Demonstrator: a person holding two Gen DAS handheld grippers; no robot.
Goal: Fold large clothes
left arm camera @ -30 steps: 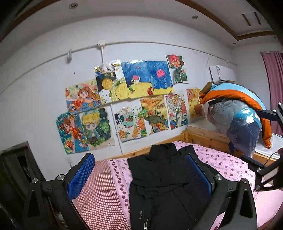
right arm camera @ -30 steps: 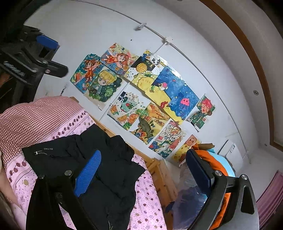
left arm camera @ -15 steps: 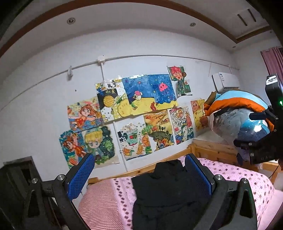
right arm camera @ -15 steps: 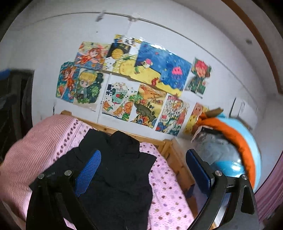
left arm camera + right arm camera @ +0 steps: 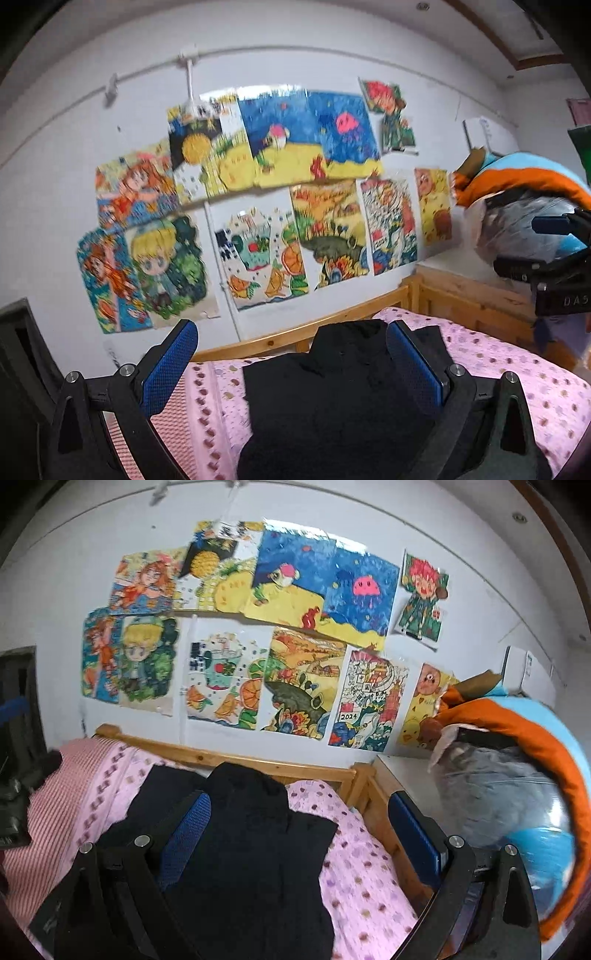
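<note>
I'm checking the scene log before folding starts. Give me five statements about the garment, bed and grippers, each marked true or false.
1. The black garment lies on the pink dotted bedspread. True.
2. The left gripper is clamped on the garment. False: it is open and holds nothing.
3. The right gripper is open. True.
4. The wall behind the bed is bare. False: colourful drawings cover it.
5. The bed frame is metal. False: it is wooden.
</note>
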